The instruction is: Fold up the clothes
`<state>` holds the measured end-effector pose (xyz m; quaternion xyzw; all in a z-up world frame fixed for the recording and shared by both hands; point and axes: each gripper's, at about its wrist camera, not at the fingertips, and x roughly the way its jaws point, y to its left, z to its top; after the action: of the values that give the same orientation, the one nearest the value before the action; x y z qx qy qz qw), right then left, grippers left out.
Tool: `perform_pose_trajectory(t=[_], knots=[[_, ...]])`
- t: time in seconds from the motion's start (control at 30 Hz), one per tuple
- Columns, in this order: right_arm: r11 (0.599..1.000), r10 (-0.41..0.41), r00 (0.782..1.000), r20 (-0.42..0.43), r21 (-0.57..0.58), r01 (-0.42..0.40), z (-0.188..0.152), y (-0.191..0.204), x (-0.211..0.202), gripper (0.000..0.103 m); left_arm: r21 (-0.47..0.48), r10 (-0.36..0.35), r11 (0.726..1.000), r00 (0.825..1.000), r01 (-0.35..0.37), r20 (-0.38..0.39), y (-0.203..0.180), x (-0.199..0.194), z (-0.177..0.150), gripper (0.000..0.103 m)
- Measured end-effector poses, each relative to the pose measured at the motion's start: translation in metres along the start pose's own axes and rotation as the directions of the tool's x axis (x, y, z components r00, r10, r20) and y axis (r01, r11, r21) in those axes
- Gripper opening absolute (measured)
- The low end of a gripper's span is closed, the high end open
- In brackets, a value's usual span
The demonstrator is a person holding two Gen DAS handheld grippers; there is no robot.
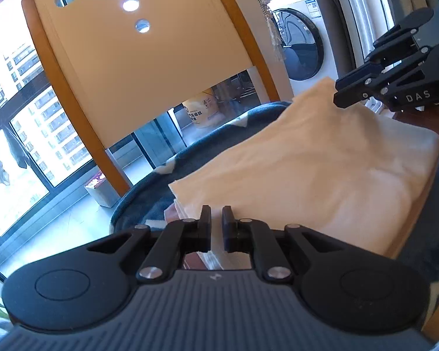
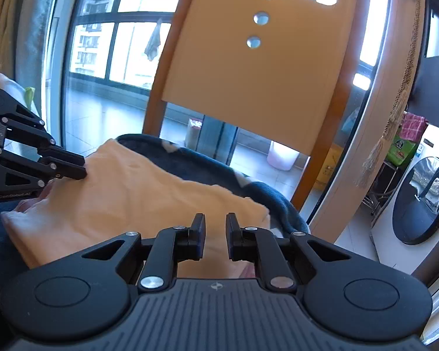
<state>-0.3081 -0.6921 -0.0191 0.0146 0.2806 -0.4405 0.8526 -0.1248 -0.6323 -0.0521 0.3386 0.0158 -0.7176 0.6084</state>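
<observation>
A cream folded garment (image 1: 307, 169) lies on a dark blue patterned blanket (image 1: 190, 158) spread over a chair seat. My left gripper (image 1: 216, 228) sits at the garment's near left edge, its jaws almost together with cloth showing in the narrow gap. In the right wrist view the left gripper (image 2: 83, 169) meets the garment (image 2: 131, 201) at its left corner. My right gripper (image 2: 215, 239) rests over the garment's near right edge, jaws close with fabric between them. From the left wrist view the right gripper (image 1: 341, 96) touches the raised far right corner.
A wooden chair back (image 1: 143, 52) stands upright just behind the blanket. A washing machine (image 2: 418, 199) is at the right. Glass balcony doors (image 2: 111, 52) and a tiled floor lie beyond, and a tasselled curtain cord (image 2: 395, 117) hangs at the right.
</observation>
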Motion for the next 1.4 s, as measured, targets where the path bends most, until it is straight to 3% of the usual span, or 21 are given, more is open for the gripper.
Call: perform_pose_trajectory(t=[0.1, 0.2, 0.33, 0.43, 0.63, 0.73, 0.93, 1.07, 1.2, 1.4], knots=[[0.999, 0.009, 0.998, -0.067, 0.038, -0.007, 0.000, -0.012, 0.027, 0.013, -0.031, -0.022, 0.999, 0.999, 0.021, -0.027, 0.008, 0.018, 0.004, 0.008], [0.988, 0.065, 0.988, -0.142, 0.145, -0.044, -0.008, -0.027, 0.051, 0.013, -0.031, -0.030, 0.999, 0.998, 0.029, -0.056, 0.009, 0.027, 0.003, 0.008], [0.979, 0.062, 0.994, -0.089, 0.197, -0.044, -0.003, -0.030, 0.036, 0.012, -0.047, -0.012, 0.999, 1.000, 0.011, -0.011, 0.015, 0.014, 0.011, 0.008], [0.980, 0.050, 0.997, -0.053, 0.196, -0.039, 0.007, -0.030, 0.037, 0.013, -0.128, -0.019, 0.992, 1.000, 0.021, 0.017, 0.030, 0.015, 0.018, 0.008], [0.966, 0.099, 0.984, -0.145, 0.253, -0.060, 0.005, -0.031, 0.075, 0.013, -0.181, -0.079, 0.981, 0.995, 0.065, -0.067, 0.032, 0.054, 0.021, 0.008], [0.952, 0.121, 0.977, -0.174, 0.300, -0.064, 0.000, -0.037, 0.089, 0.013, -0.170, -0.067, 0.984, 0.994, 0.053, -0.082, 0.028, 0.063, 0.017, 0.008], [0.950, 0.108, 0.988, -0.115, 0.305, -0.068, 0.010, -0.043, 0.060, 0.013, -0.181, -0.050, 0.983, 0.997, 0.038, -0.063, 0.034, 0.047, 0.032, 0.007], [0.948, 0.139, 0.985, -0.104, 0.300, -0.102, 0.007, -0.034, 0.046, 0.013, -0.233, -0.117, 0.966, 0.993, 0.112, -0.008, 0.026, 0.036, 0.046, 0.007], [0.949, 0.158, 0.974, -0.162, 0.296, -0.105, -0.002, -0.027, 0.056, 0.015, -0.149, -0.154, 0.979, 0.985, 0.142, -0.073, -0.007, 0.050, 0.052, 0.007], [0.940, 0.157, 0.981, -0.110, 0.322, -0.114, 0.003, -0.033, 0.025, 0.015, -0.152, -0.131, 0.981, 0.988, 0.117, -0.087, -0.010, 0.043, 0.056, 0.007]])
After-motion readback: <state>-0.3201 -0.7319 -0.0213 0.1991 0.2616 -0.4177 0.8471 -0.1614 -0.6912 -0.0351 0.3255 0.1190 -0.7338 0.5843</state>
